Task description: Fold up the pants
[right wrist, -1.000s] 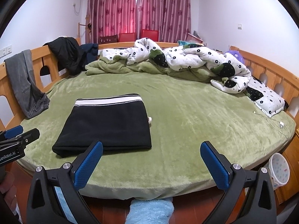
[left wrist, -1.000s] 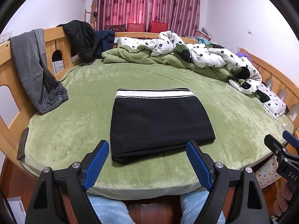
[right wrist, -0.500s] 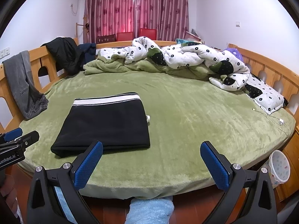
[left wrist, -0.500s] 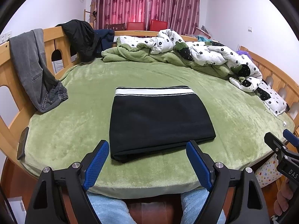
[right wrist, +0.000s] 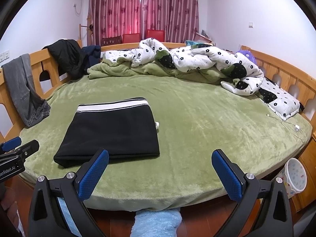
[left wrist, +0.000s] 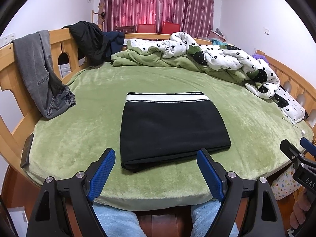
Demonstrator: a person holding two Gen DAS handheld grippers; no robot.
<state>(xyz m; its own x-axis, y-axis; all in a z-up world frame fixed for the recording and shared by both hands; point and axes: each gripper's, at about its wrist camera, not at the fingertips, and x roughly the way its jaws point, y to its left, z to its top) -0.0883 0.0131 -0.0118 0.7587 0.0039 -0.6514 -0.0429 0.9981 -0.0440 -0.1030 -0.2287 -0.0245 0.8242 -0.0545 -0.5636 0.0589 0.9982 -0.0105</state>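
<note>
Left wrist view: we see our left gripper [left wrist: 156,167] spread wide, holding nothing, the folded black pants [left wrist: 169,128] on the green bed [left wrist: 79,130] near its front edge. Right wrist view: our right gripper [right wrist: 160,169] gapes empty; pants lie front-left.

The left gripper [left wrist: 156,172] and the right gripper [right wrist: 161,171] both tilt downward with blue-padded jaws spread wide and nothing between them, side by side and apart, each held from behind by a hand [left wrist: 299,215] on its handle.
</note>
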